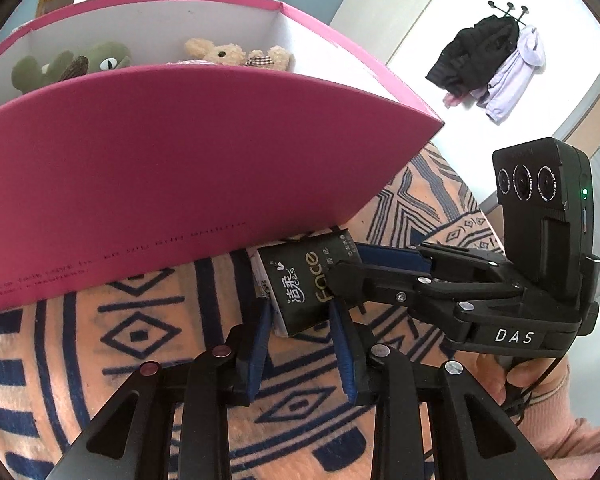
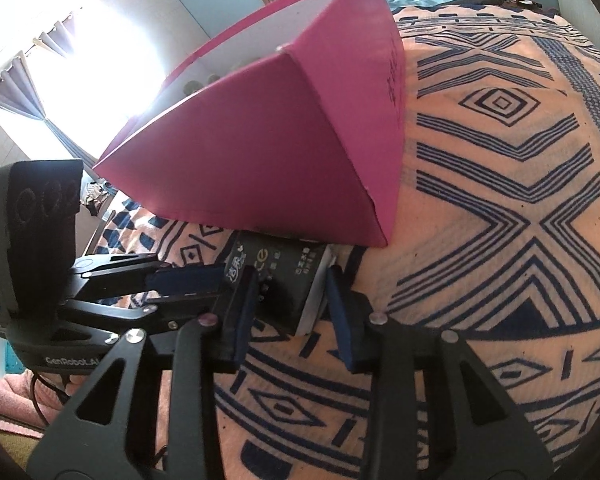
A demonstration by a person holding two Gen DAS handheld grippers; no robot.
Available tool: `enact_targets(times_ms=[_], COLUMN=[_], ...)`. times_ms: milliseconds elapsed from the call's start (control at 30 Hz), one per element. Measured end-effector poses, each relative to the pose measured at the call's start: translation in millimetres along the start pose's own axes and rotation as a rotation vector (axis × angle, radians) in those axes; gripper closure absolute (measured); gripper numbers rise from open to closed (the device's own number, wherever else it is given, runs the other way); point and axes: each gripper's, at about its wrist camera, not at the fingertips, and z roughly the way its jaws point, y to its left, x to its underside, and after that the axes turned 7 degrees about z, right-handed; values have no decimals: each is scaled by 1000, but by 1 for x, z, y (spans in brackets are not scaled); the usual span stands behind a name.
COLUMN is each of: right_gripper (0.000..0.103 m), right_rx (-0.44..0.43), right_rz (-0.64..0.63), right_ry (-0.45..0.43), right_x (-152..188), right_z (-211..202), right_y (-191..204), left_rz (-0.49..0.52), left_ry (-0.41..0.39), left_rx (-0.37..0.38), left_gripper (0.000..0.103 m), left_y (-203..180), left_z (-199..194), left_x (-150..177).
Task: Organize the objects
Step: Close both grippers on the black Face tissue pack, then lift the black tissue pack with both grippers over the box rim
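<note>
A black tissue pack (image 1: 300, 292) printed "Face" lies on the patterned blanket (image 1: 140, 336), right against the foot of a large pink box (image 1: 180, 180). My left gripper (image 1: 300, 320) is shut on the pack's near end, a blue pad on each side. My right gripper (image 1: 352, 264) reaches in from the right and pinches the far end. In the right wrist view the pack (image 2: 284, 280) sits between the right gripper's (image 2: 292, 284) pads, with the left gripper (image 2: 216, 286) clamped on from the left. The box (image 2: 280, 140) hides the pack's far edge.
Inside the open pink box lie a green frog plush (image 1: 100, 60) and a beige bear plush (image 1: 220, 54). A hand in a pink sleeve (image 1: 500, 376) holds the right gripper. A coat rack with jackets (image 1: 496, 60) stands by the wall. The blanket (image 2: 500, 200) stretches away to the right.
</note>
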Motion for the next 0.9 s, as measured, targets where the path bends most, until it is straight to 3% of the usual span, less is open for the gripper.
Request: enact_targets(times_ms=[400,900], right_gripper=[65,65], right_rx=[-35,-45], right_rz=[-60,-169], right_ry=[-39,-141], right_x=[15,6], right_z=[-31,-71], right_y=[26,67], left_rz=[67,132], left_ry=[-53,-144], left_rx=[-14,-24], left_gripper=[73,73], left_y=[-19,-36], left_z=[-35,-71], left_x=[10,-1])
